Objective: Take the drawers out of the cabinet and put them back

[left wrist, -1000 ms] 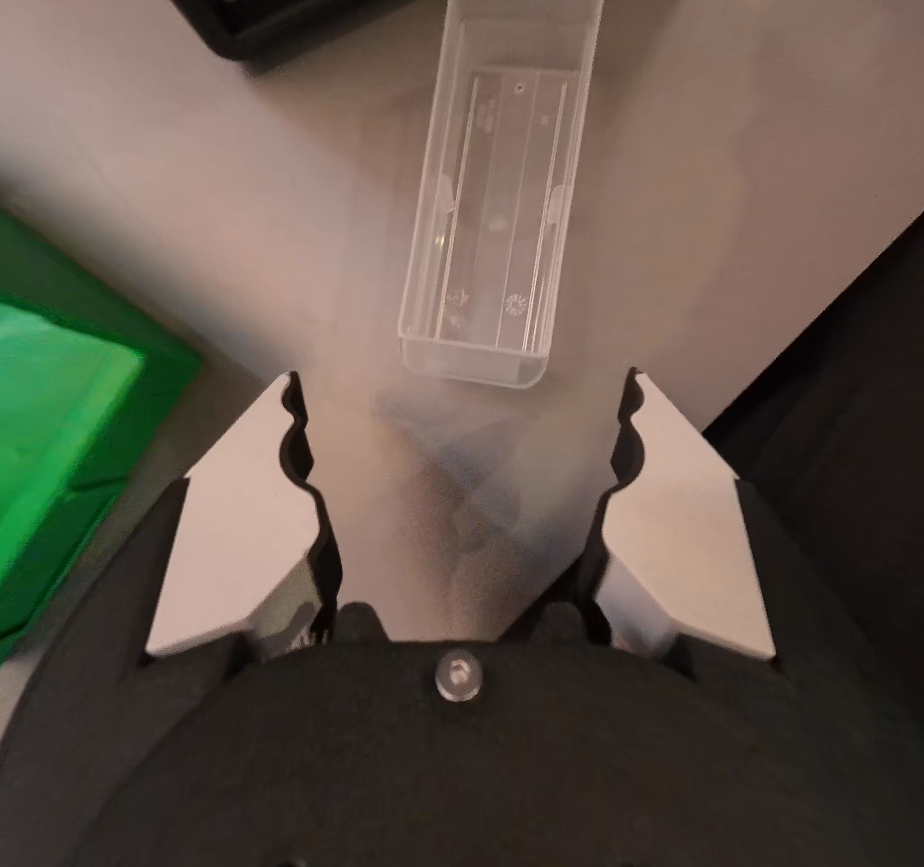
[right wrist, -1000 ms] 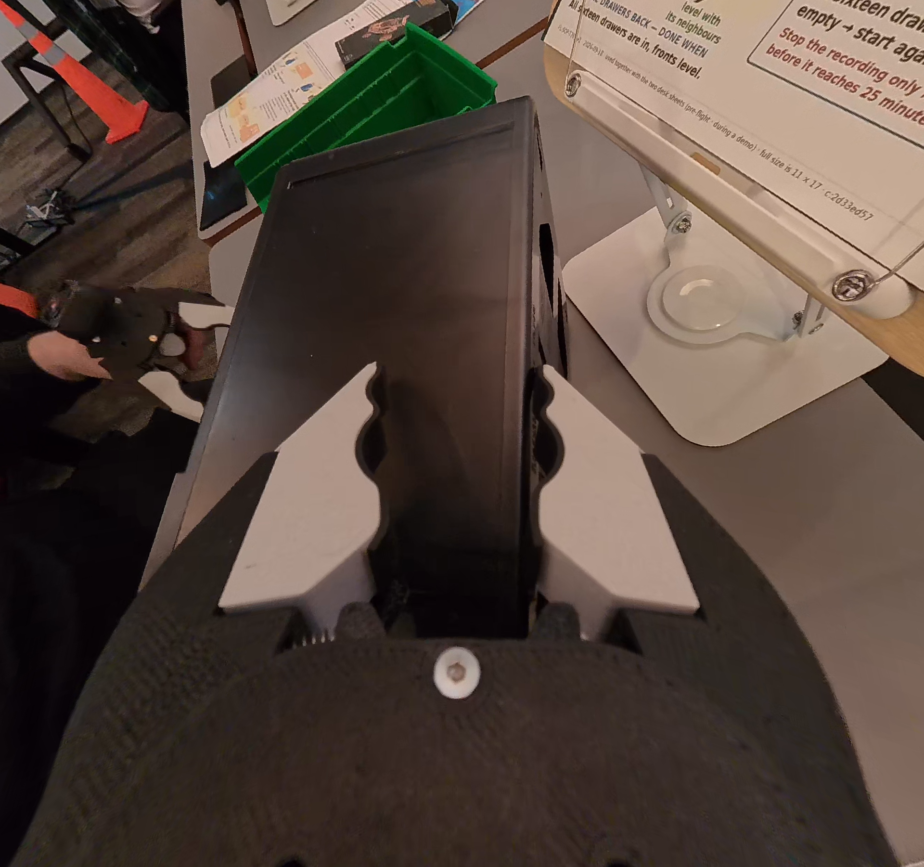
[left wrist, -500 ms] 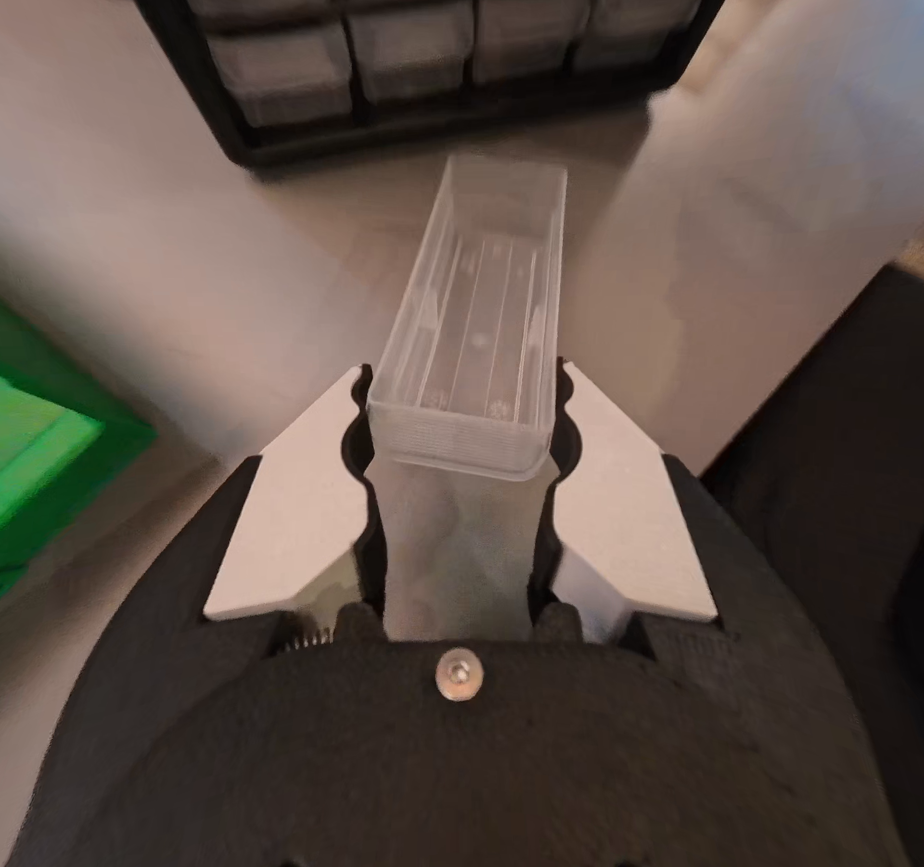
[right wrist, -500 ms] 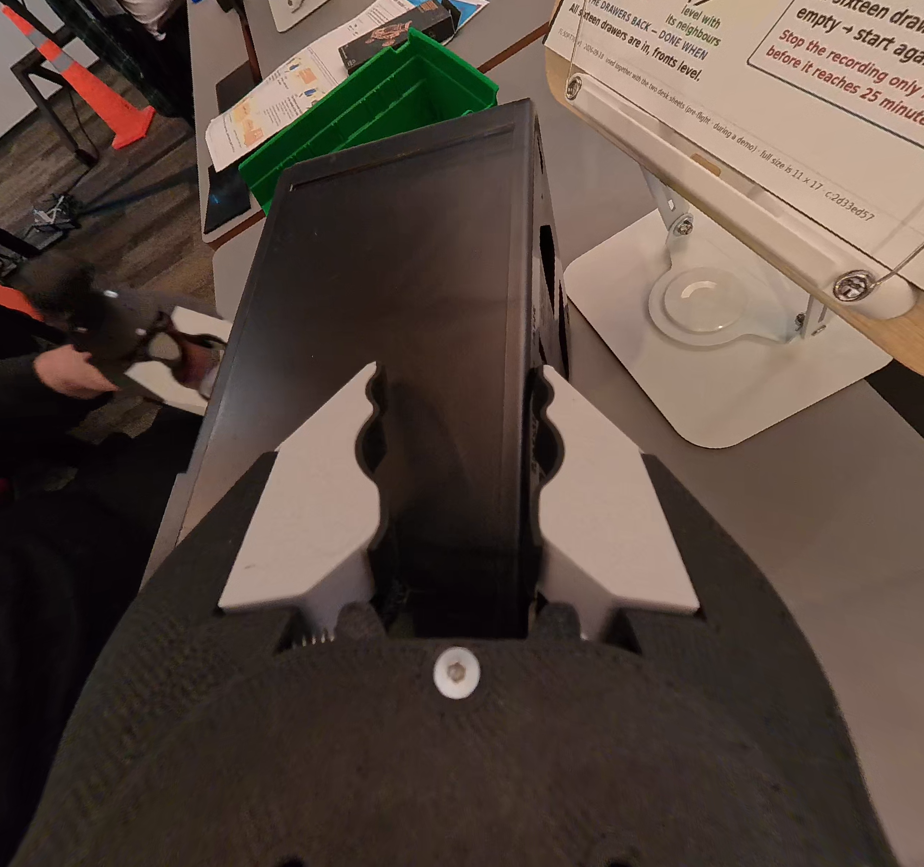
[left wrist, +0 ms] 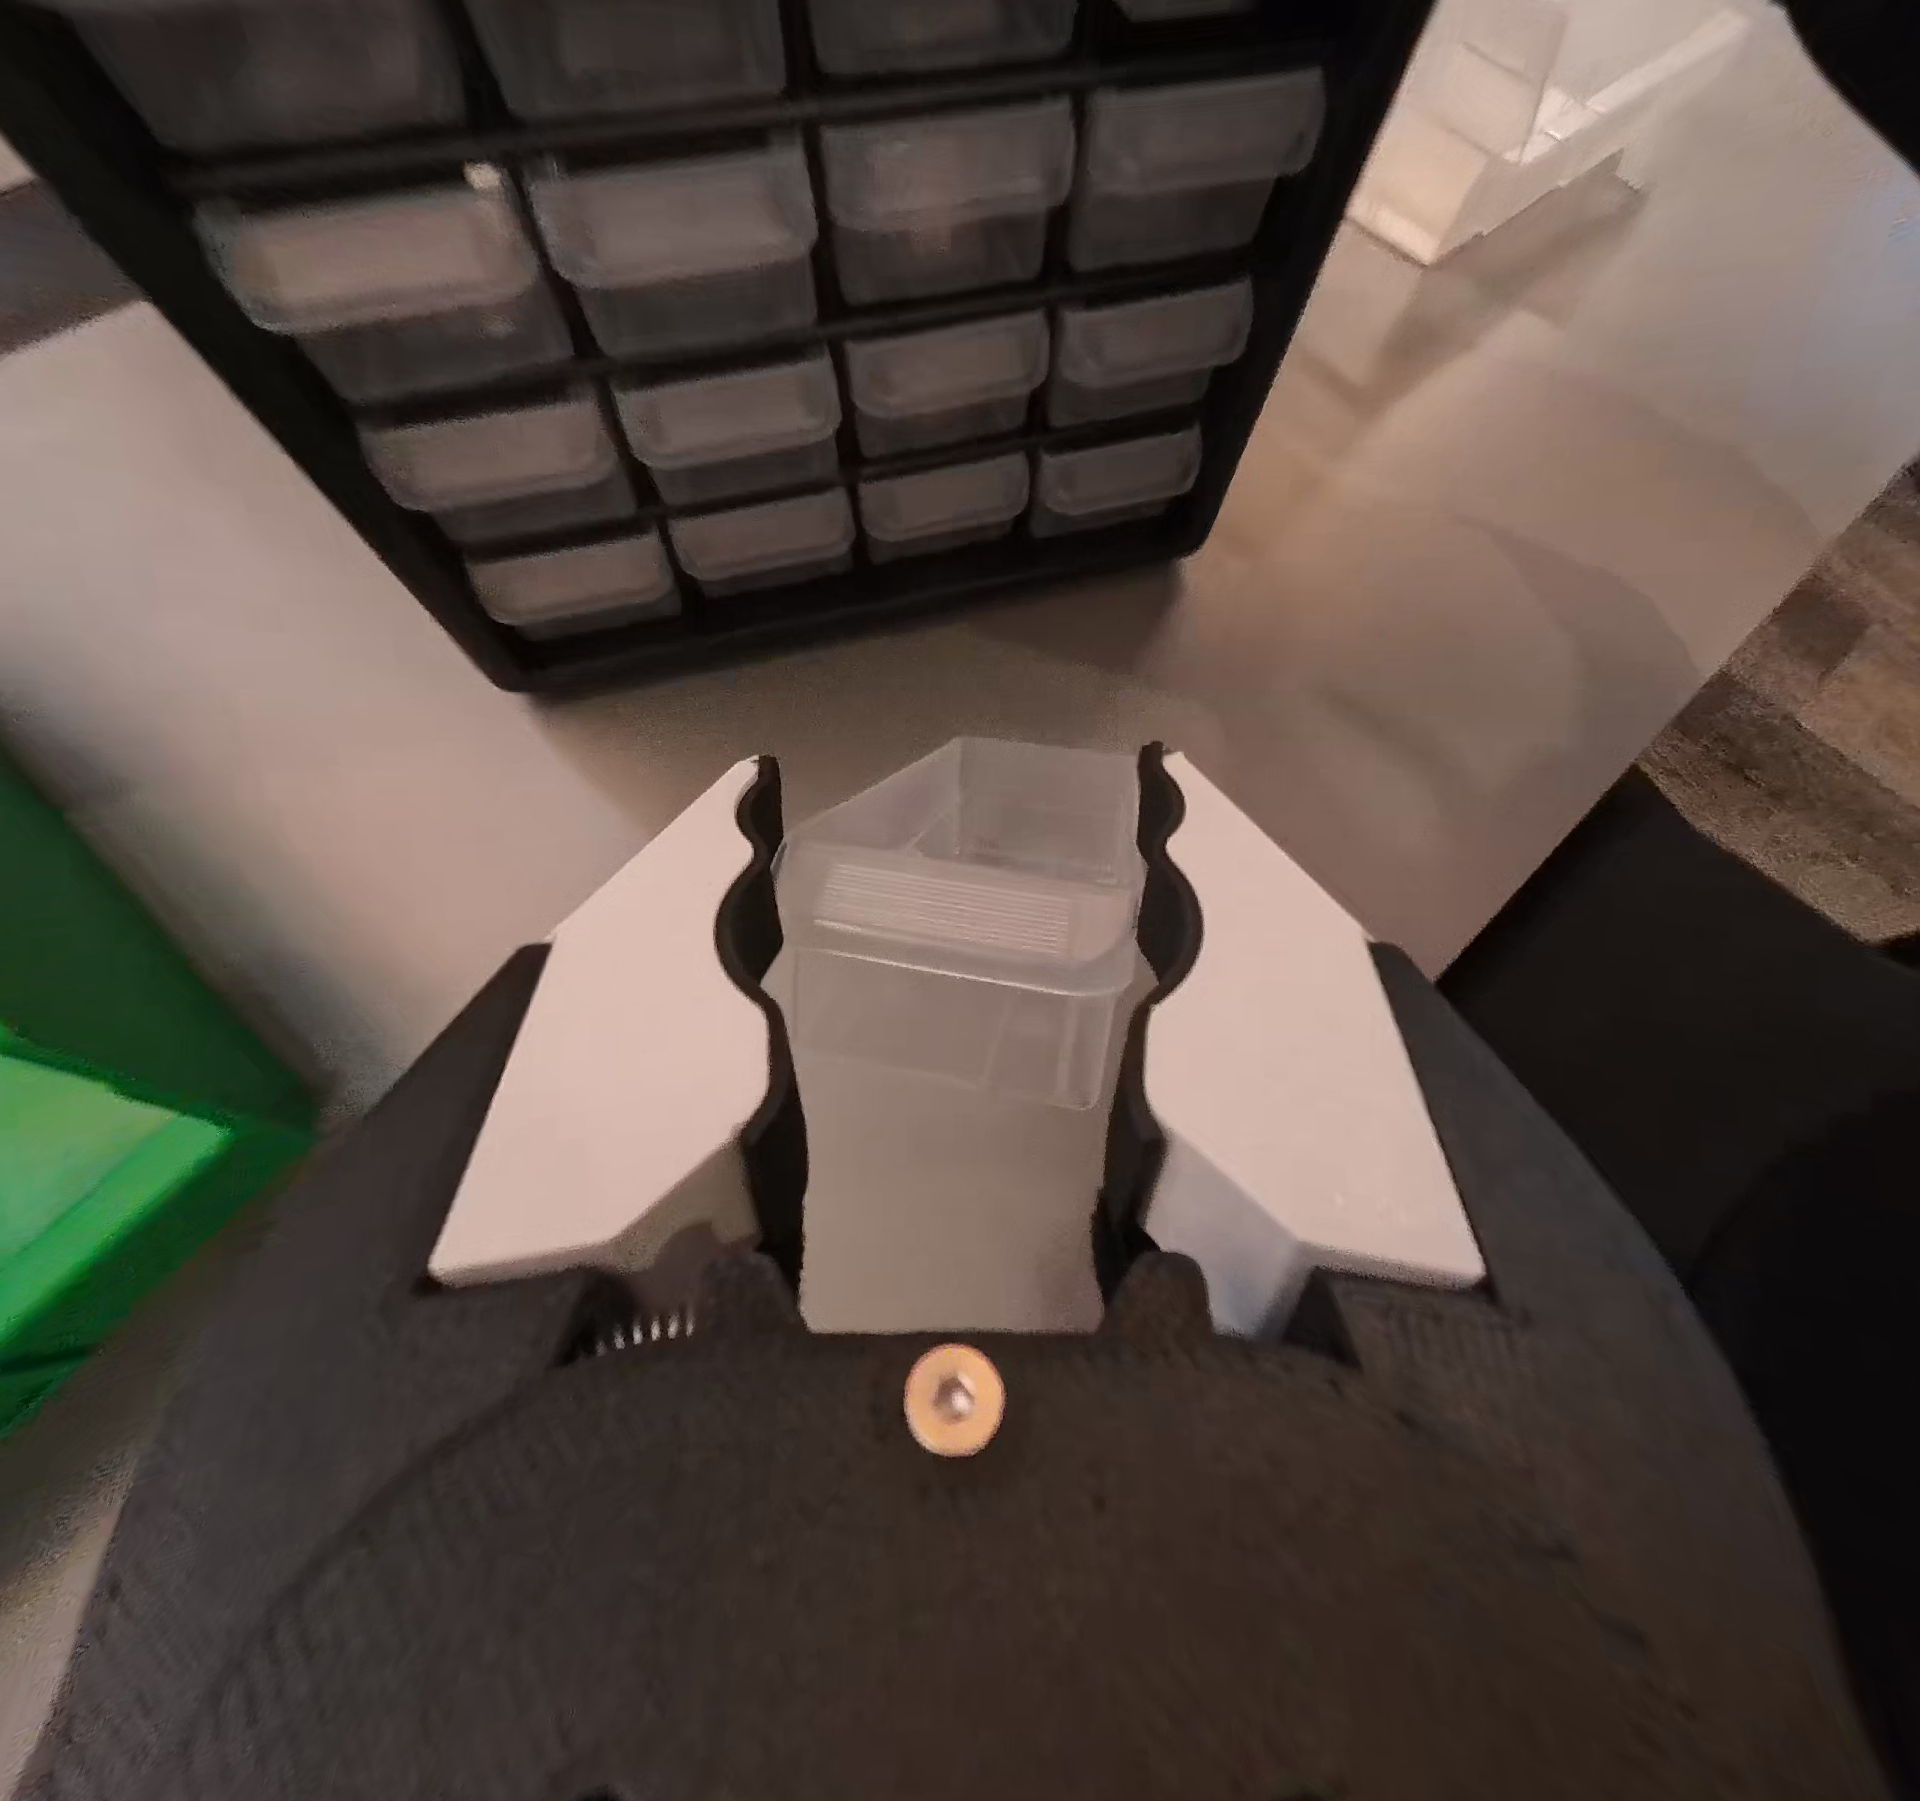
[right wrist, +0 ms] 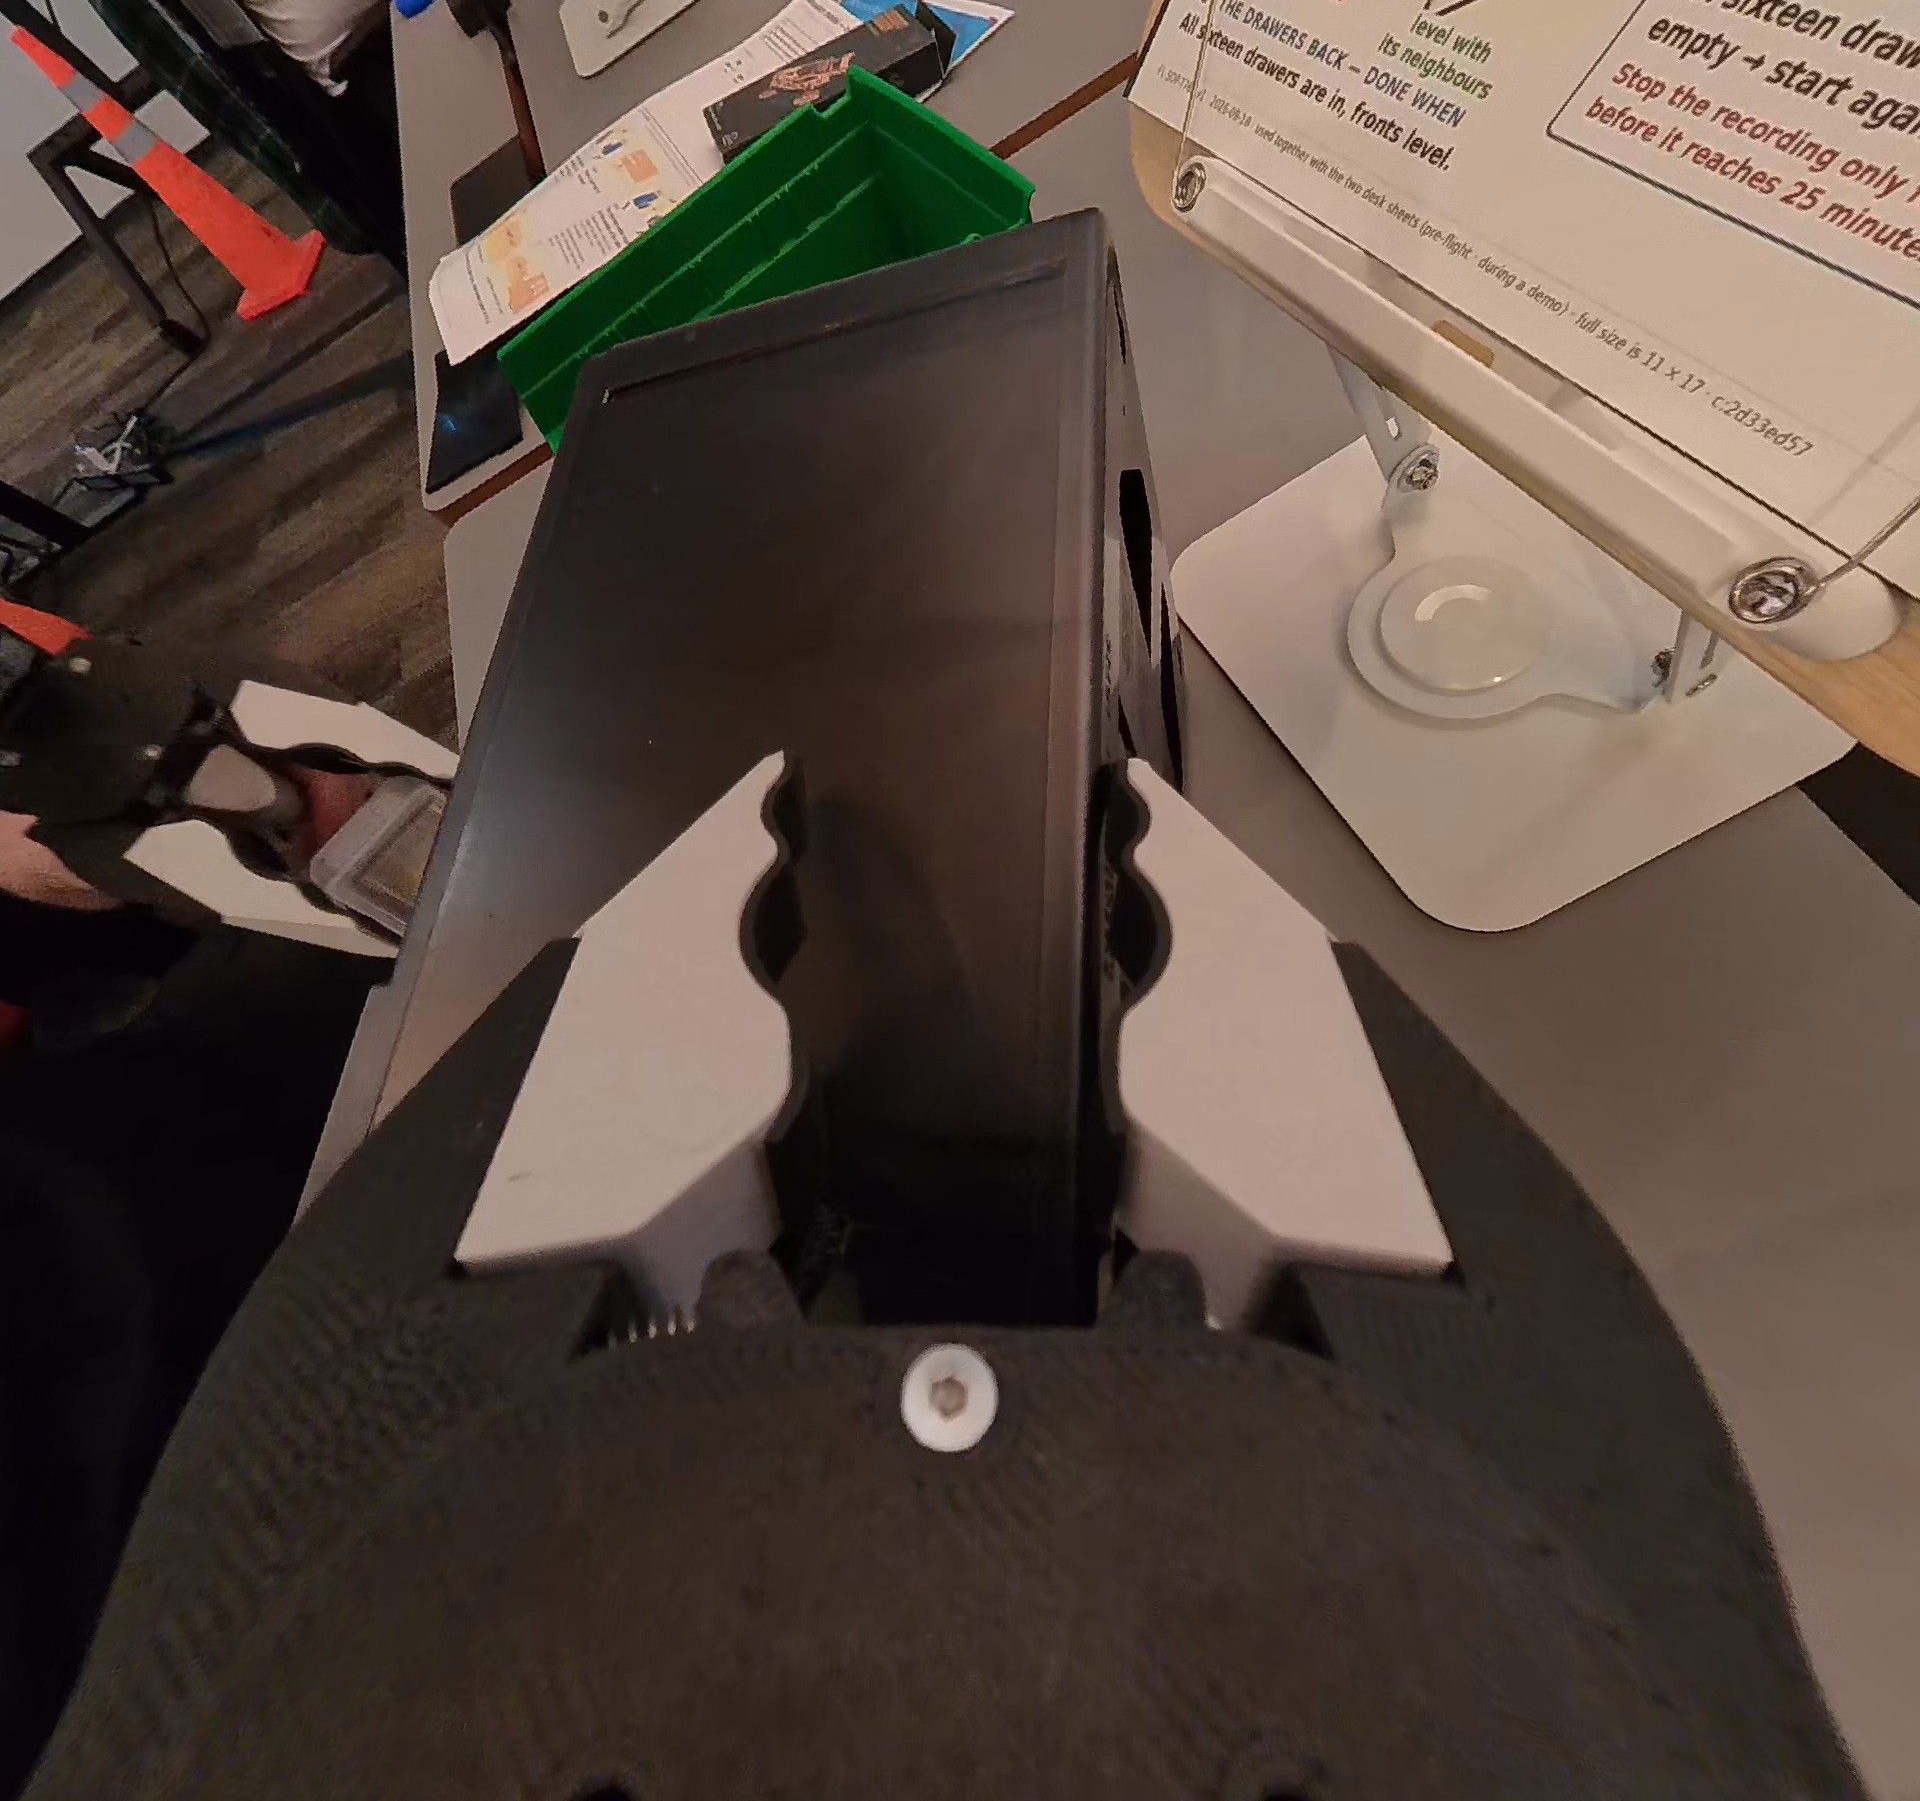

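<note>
The left gripper (left wrist: 956,878) points toward 12 o'clock, clenched on a clear rectangular plastic drawer (left wrist: 951,941) held above the grey surface (left wrist: 1351,556), the black multi-drawer cabinet (left wrist: 727,297) ahead. The right gripper (right wrist: 956,899) clamps the cabinet's top back edge, pointing at 12 o'clock.

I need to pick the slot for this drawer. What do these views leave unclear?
- Empty slot: in the left wrist view, the cabinet front is blurred and its top is cropped.
- Cabinet front: unseen in the right wrist view, which shows only the top.
- Clear drawer: its underside is hidden between the left gripper fingers.
</note>
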A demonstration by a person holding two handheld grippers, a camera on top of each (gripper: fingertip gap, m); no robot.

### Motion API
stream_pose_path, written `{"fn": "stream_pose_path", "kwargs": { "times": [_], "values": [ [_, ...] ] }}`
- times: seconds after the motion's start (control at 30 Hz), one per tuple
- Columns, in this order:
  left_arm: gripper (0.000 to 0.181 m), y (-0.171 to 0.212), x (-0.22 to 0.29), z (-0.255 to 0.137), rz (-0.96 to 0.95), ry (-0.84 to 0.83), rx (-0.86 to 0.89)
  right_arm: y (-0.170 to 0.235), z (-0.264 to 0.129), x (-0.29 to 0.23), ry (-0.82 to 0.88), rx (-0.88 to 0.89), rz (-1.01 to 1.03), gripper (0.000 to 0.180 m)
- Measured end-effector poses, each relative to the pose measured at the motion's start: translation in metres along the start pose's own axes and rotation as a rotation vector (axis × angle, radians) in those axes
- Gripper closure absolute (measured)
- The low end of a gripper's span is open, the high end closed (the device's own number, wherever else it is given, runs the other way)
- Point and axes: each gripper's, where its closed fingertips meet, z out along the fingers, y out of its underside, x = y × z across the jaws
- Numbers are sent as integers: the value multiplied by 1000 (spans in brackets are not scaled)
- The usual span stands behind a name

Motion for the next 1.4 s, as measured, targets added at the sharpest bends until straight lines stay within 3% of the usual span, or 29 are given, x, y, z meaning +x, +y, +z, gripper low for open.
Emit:
{"fn": "stream_pose_path", "kwargs": {
  "times": [0.13, 0.23, 0.37, 0.5, 0.67, 0.87, 1.03, 1.2, 1.23, 1.3, 1.4],
  "values": [
    [124, 45, -2, 9, 12, 4, -82, 0, 0, 0, -2, -1, -3, 122],
    [120, 68, -1, 12, 31, 12, -100, 0, 0, 0, -4, 1, -2, 122],
    [77, 94, -3, 24, 16, 20, -144, 0, 0, 0, -4, 2, -2, 122],
    [54, 100, -22, 24, 111, -102, -137, 0, 0, 0, -5, -1, -4, 122],
    [63, 69, -43, -3, 146, -150, -26, 0, 0, 0, -11, 1, -4, 121],
    [64, 83, -75, -2, 326, -116, -303, 0, 0, 0, -19, 5, -3, 121],
    [67, 115, -87, 21, 526, -5, -671, 0, 0, 0, -13, -2, -6, 121],
    [112, 125, -68, 19, 365, 105, -744, 0, 0, 0, -19, 2, -7, 121],
    [113, 127, -60, 17, 337, 116, -757, 0, 1, 0, -21, 3, -8, 121],
    [107, 126, -49, 15, 297, 87, -763, 0, 0, 0, -27, 5, -7, 121],
    [83, 113, -25, 24, 184, 100, -685, 0, 0, -1, -33, 7, -7, 121]
  ]
}}
